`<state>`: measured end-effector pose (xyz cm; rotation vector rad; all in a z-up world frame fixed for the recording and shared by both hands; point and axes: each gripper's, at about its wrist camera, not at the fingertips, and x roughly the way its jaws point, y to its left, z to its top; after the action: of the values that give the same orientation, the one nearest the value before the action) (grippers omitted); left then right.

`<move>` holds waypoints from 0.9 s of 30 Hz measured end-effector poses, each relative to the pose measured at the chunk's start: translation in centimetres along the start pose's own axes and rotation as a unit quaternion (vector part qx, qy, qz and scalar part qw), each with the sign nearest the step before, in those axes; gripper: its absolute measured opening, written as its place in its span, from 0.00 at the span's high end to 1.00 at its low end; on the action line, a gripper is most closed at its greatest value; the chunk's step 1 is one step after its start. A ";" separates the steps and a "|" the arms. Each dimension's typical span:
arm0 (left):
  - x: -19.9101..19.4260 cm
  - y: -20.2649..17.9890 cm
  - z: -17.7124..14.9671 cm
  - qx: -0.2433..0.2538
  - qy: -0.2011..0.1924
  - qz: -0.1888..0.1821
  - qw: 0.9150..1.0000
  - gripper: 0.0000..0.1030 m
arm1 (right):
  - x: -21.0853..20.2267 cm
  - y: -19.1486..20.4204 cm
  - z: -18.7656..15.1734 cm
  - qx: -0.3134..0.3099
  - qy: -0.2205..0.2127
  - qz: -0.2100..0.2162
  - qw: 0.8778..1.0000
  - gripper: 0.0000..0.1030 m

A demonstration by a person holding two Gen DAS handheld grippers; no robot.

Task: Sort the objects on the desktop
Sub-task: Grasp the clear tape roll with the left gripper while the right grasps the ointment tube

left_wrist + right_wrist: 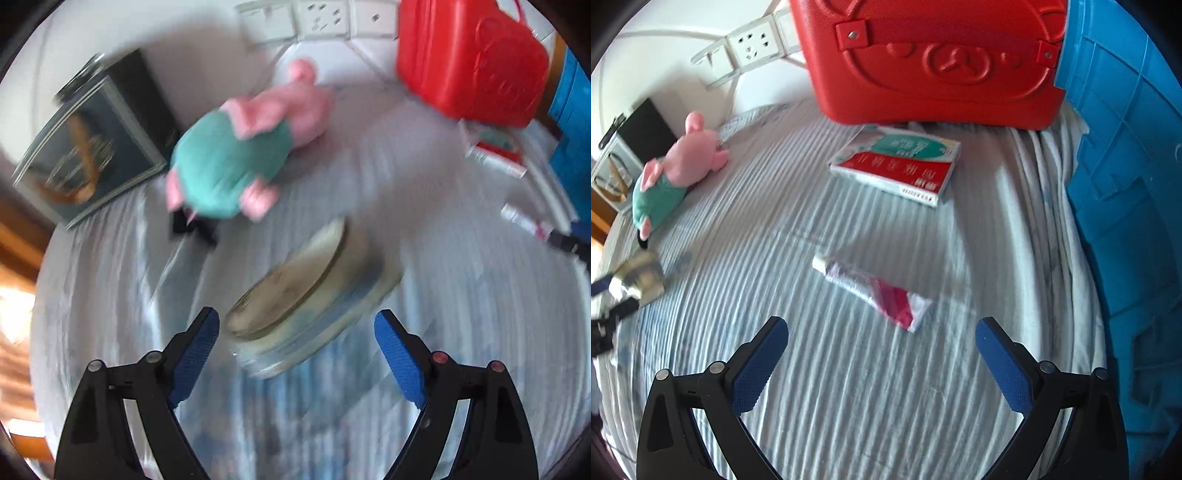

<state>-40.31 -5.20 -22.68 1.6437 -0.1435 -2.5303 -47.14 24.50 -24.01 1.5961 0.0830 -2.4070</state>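
In the blurred left wrist view my left gripper (297, 325) is open, and a round glass jar with a tan lid (306, 291) lies on its side just ahead between the fingertips, untouched. A pink plush pig in a teal shirt (236, 147) lies beyond it. In the right wrist view my right gripper (882, 336) is open and empty above the striped cloth (820, 369). A squeezed tube (871, 286) lies just ahead of it. A red and green booklet (897, 164) lies further back. The pig (676, 173) and the jar (641, 277) show at the left.
A red plastic case (934, 62) stands at the back and a blue crate (1126, 184) at the right. A framed picture (85, 155) leans at the left. Wall sockets (753, 42) sit behind. The left gripper's tip (605, 306) shows at the left edge.
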 end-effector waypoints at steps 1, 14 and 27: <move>0.3 0.8 -1.5 -0.010 0.011 0.013 1.000 0.16 | 0.1 0.2 -0.3 -0.002 0.003 0.002 1.000 0.00; -2.1 0.2 -0.6 -0.001 -0.036 -0.065 0.997 0.16 | -0.3 2.4 -1.1 -0.032 0.012 0.005 0.999 0.00; 5.2 -5.4 2.3 0.013 0.036 -0.082 0.996 0.07 | 3.9 1.9 2.1 -0.080 0.021 -0.005 0.997 0.10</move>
<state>-44.73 -0.63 -27.23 1.8241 -0.0361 -2.5905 -50.01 21.62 -26.62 1.5762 0.2832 -2.3097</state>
